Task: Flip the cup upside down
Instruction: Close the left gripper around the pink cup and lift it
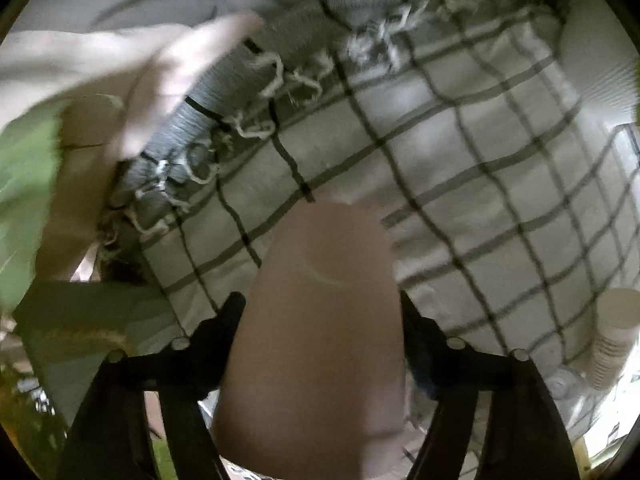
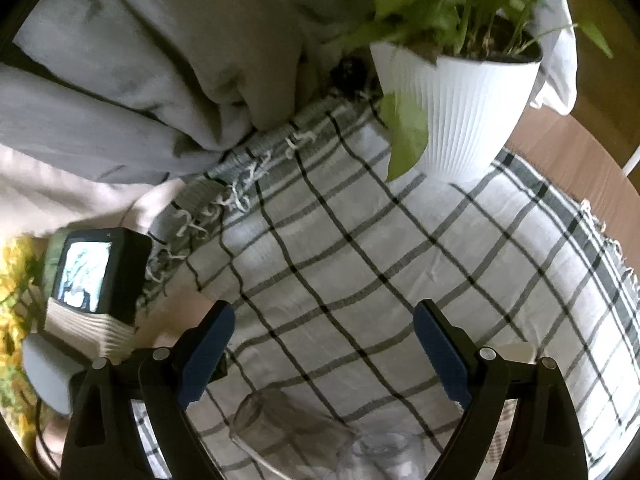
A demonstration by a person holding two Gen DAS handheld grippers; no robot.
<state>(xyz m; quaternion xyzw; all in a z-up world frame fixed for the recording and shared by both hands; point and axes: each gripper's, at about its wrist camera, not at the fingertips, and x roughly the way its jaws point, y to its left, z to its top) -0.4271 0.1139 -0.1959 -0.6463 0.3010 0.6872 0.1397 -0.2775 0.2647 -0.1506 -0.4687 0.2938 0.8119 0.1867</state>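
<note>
Left wrist view showed the left tool (image 1: 320,300) clenched on the cup (image 1: 320,320), flip unfinished; the right tool (image 2: 324,356) gaped, idle.

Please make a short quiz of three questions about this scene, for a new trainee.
1. True or false: the right gripper holds the cup.
2. Which stands on the checked cloth? A) white plant pot B) kettle C) book
3. Fill in: the left gripper is shut on the ____.

Key: 1 false, its jaws stand open with nothing between them; 2 A; 3 cup.
</note>
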